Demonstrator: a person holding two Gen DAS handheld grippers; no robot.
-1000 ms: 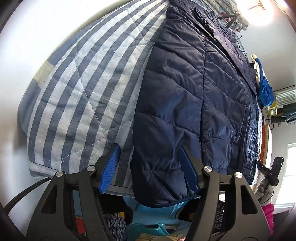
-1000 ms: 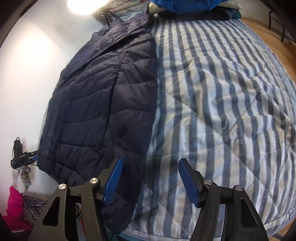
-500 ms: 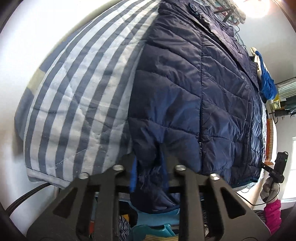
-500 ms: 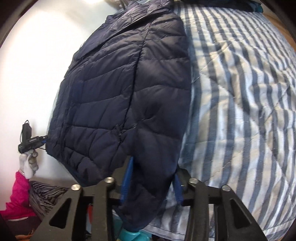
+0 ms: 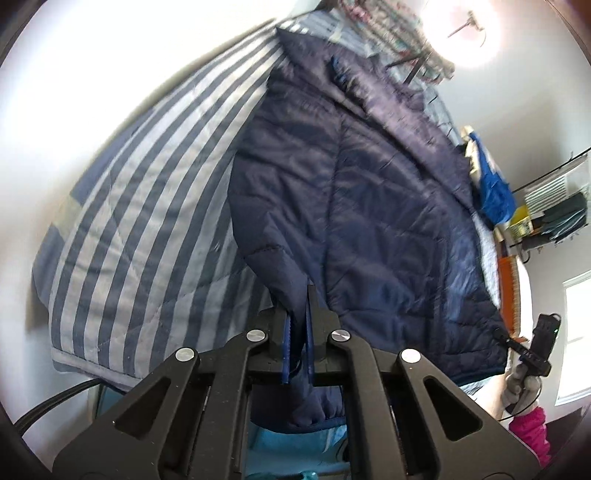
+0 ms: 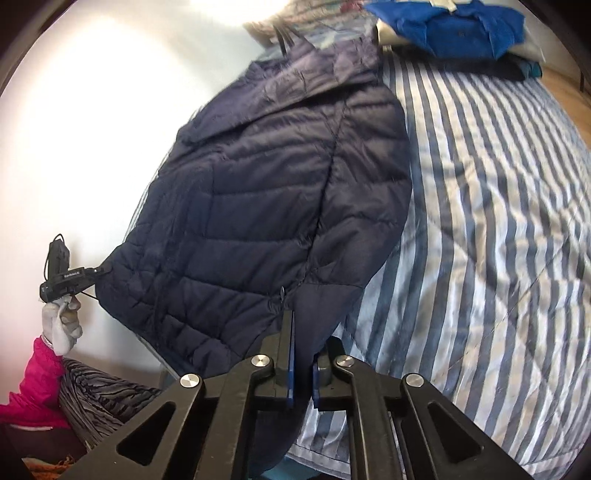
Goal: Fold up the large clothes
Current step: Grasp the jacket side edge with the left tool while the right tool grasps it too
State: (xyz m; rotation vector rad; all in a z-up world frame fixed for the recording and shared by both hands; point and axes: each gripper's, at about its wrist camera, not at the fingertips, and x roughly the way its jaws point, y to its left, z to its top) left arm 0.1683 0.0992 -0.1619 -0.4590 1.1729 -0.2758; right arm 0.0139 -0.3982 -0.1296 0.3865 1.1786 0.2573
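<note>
A navy quilted puffer jacket [image 5: 354,206] lies on a blue-and-white striped quilt [image 5: 147,206] on a bed. My left gripper [image 5: 298,325] is shut on the jacket's near hem corner and holds it raised off the quilt. My right gripper [image 6: 302,354] is shut on the jacket [image 6: 266,206] at the other near hem corner, also lifted, beside the striped quilt [image 6: 480,206]. The other gripper shows far off in each view: the right one in the left wrist view [image 5: 532,354], the left one in the right wrist view [image 6: 74,280].
A folded blue garment [image 6: 458,26] lies on a stack at the far end of the bed; it also shows in the left wrist view [image 5: 491,184]. A striped dark fabric [image 6: 99,398] and pink sleeve [image 6: 37,384] sit below the bed edge. White wall lies behind.
Both grippers closed from wide open onto the jacket's near hem and have lifted it; the hem now rises off the quilt.
</note>
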